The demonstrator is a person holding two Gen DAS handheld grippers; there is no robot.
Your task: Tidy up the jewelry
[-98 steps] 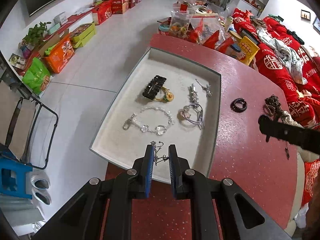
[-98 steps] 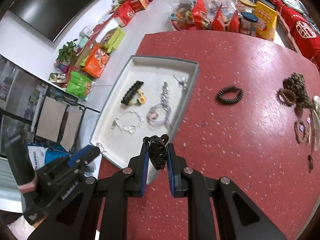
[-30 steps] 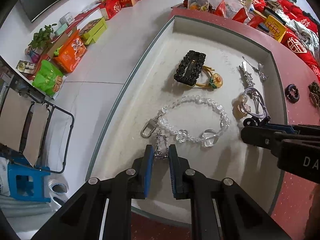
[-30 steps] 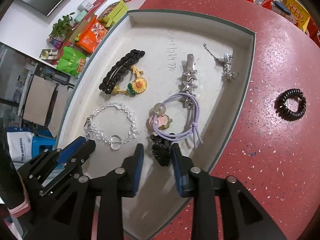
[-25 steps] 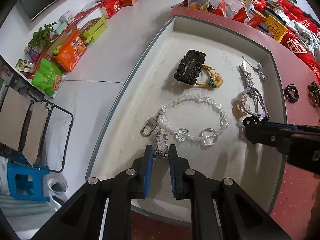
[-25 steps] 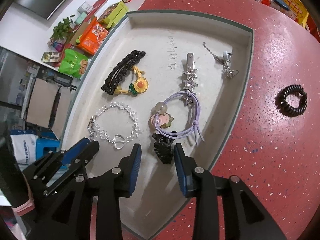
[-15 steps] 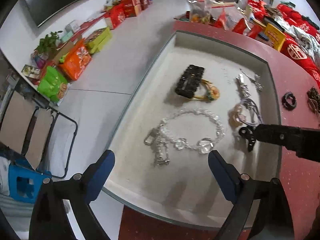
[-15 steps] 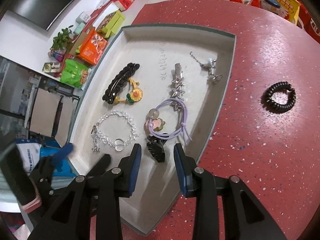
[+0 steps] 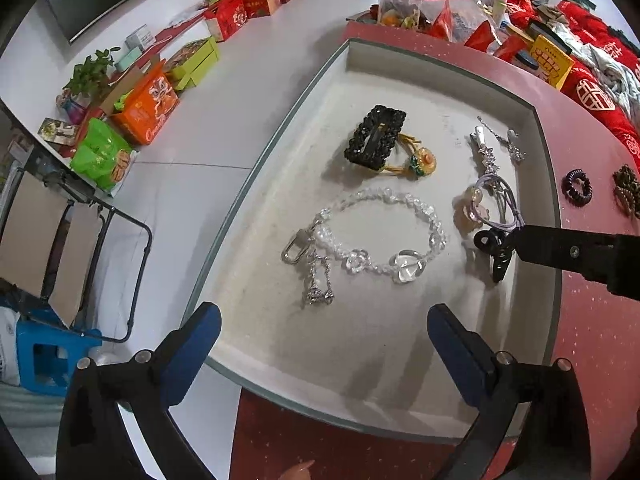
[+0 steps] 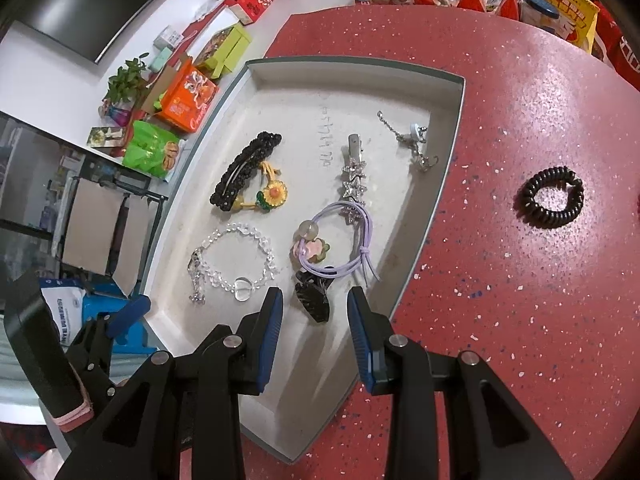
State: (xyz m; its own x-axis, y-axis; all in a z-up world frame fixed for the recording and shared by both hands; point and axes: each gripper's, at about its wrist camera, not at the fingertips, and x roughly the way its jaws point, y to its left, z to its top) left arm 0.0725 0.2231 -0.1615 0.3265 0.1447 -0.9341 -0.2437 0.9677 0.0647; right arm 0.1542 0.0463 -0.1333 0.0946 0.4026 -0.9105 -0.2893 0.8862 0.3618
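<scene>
Jaws on both grippers are now standing apart after being closed seconds ago. Left gripper, spread wide, is hovering over the near edge of the shallow white rectangular tray and gripping nothing; the small silver chain earring it was pinching a second ago is now lying on the tray floor, touching the clasp end of the clear crystal bead bracelet. Moving right, the black beaded barrette, yellow sunflower hair tie, silver star clip and purple cord hair tie are sitting where they were. Right gripper is also parted and empty, backing off from the small black claw clip, which is now resting in the tray just beside the purple tie. So two more pieces are looking delivered. Further right, a black spiral hair tie is still waiting on the red speckled table, well apart from the tray, likely the next pickup.
</scene>
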